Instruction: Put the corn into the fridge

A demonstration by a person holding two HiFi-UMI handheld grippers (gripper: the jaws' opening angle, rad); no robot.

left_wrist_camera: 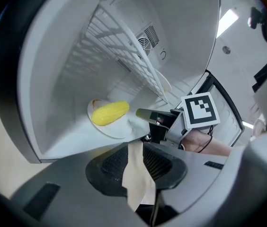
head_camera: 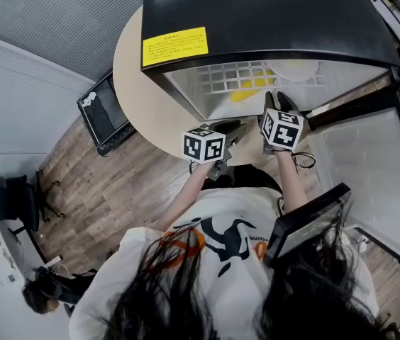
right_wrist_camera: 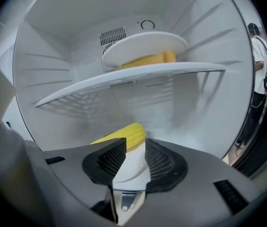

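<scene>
Just past the tips of the right gripper [right_wrist_camera: 131, 144] lies the corn [right_wrist_camera: 129, 135], and it's inside, resting on a white plate [left_wrist_camera: 117, 128] on the floor of the open mini fridge [head_camera: 257, 20]. Those jaws stand apart, the plate's near rim showing through the gap, nothing pinched. Beside it, the left gripper [left_wrist_camera: 136, 148] hangs at the fridge mouth, jaws parted too, nothing between them; the corn sits ahead of its tips, off to the left. Above both pairs of jaws, a wire shelf [right_wrist_camera: 124, 79] carries a second plate [right_wrist_camera: 143, 46] with another yellow cob [right_wrist_camera: 147, 60]. Under the fridge, a round desk [head_camera: 132, 69].
</scene>
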